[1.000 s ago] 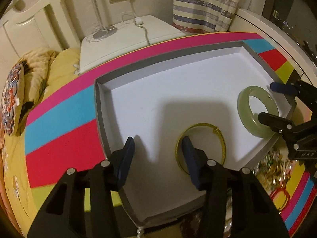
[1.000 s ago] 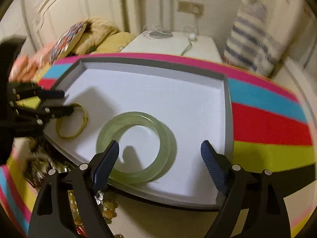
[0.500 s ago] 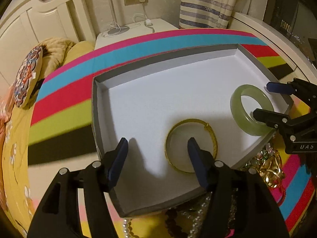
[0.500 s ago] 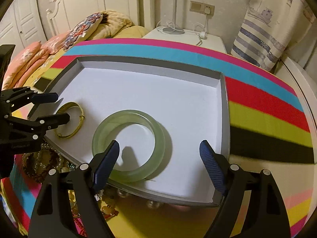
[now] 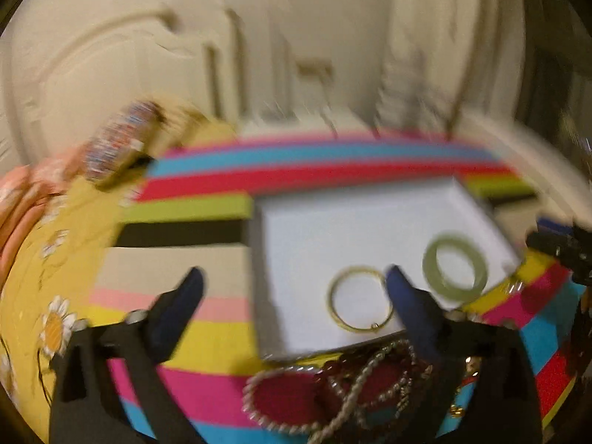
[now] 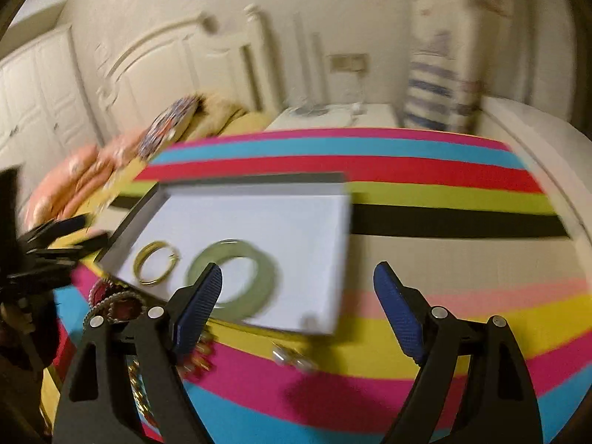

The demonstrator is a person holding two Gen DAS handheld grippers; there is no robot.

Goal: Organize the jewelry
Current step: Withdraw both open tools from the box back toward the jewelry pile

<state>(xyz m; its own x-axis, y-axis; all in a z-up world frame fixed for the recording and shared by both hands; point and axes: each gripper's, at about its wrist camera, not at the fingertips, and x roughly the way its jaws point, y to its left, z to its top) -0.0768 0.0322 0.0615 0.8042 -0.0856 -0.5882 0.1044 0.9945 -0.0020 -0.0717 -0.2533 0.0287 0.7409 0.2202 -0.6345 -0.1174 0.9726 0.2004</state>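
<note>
A shallow grey tray (image 5: 255, 288) (image 6: 155, 194) with a white floor rests on a bright striped cloth. Inside it lie a thin gold bangle (image 5: 359, 299) (image 6: 155, 262) and a thick pale green bangle (image 5: 455, 269) (image 6: 233, 279), side by side and apart. My left gripper (image 5: 294, 292) hangs in front of the tray's near left corner, its jaws opening wide with nothing between them. My right gripper (image 6: 298, 288) stands open and empty in front of the tray's near right corner. A tangled heap of pearl and red bead necklaces (image 5: 351, 381) (image 6: 114, 305) lies on the cloth in front of the tray.
A small silver piece (image 6: 292, 359) lies loose on the cloth near the right gripper. Gold and red trinkets (image 6: 196, 360) sit by its left finger. A bed with pillows (image 6: 111, 155) and a white nightstand (image 6: 333, 116) stand behind the cloth.
Both grippers have pulled back from the tray, which now looks smaller and farther off. The left jaws have spread much wider. Both bangles lie where they were.
</note>
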